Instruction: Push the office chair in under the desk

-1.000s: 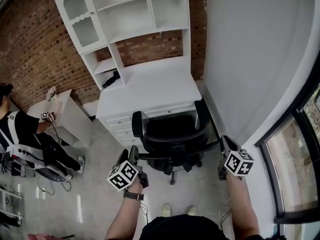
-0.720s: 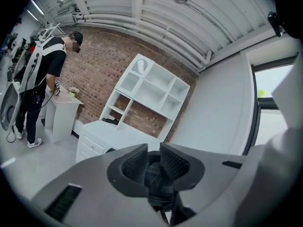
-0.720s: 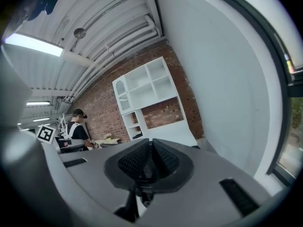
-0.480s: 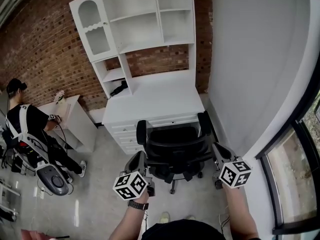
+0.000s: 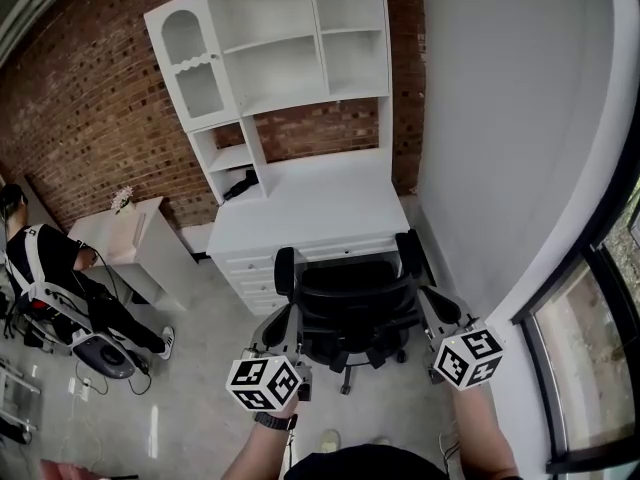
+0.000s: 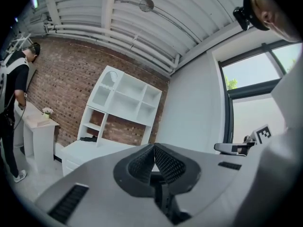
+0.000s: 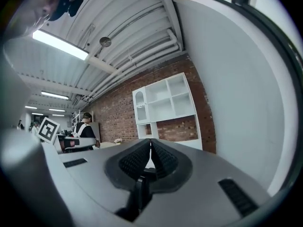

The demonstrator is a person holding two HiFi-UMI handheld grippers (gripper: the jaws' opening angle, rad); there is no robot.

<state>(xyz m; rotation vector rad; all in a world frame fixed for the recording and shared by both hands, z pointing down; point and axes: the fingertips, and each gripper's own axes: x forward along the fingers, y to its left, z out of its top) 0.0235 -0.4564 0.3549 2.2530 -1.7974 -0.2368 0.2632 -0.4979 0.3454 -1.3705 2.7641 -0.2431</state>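
The black office chair (image 5: 350, 303) faces the white desk (image 5: 310, 208), its seat front at the desk's edge and its back toward me. My left gripper (image 5: 283, 322) is shut and empty beside the left edge of the chair's back. On the right edge, my right gripper (image 5: 430, 300) is also shut and empty. Whether either one touches the chair I cannot tell. The left gripper view has the closed left gripper (image 6: 152, 148) pointing over the desk (image 6: 90, 148). In the right gripper view the right gripper (image 7: 150, 145) is shut too. The chair is hidden in both gripper views.
A white hutch (image 5: 280, 38) stands on the desk against the brick wall. A white wall (image 5: 500, 118) and a window (image 5: 600, 338) run close on the right. At the left are a small white table (image 5: 125, 238) and a person (image 5: 45, 268) with gear on the floor.
Both grippers have moved forward and now flank the chair's back. The chair sits nearer the desk. The person at the left has shifted position.
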